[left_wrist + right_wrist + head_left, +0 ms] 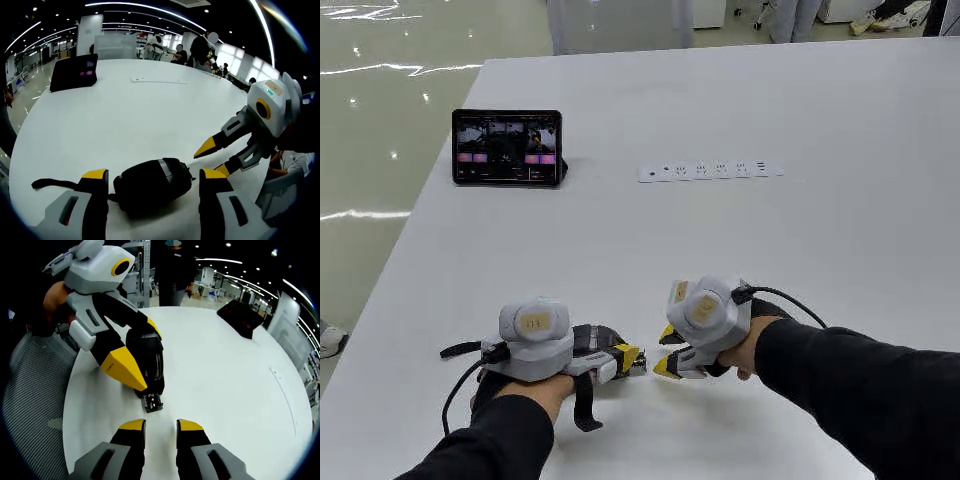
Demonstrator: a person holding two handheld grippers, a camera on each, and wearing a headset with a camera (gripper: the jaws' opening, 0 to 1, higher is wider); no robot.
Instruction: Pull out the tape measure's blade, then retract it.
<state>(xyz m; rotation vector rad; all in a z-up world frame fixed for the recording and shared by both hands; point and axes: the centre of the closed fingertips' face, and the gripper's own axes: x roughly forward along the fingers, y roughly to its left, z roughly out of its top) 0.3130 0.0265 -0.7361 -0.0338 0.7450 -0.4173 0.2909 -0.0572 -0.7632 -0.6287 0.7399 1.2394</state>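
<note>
No readable text, tablet screen (507, 147) too blurred

White table (820, 200) with a black tape measure (152, 185), a propped tablet (507, 147) and a white power strip (710, 171)

- Left hand-held gripper (626, 360) and right hand-held gripper (665, 352): grey moulded housings with black jaw arms that end in yellow wedge tips.
- Thin black cable (790, 297): one leaves the rear of each housing.
- Black long sleeves (860, 385): one on each arm.
</note>
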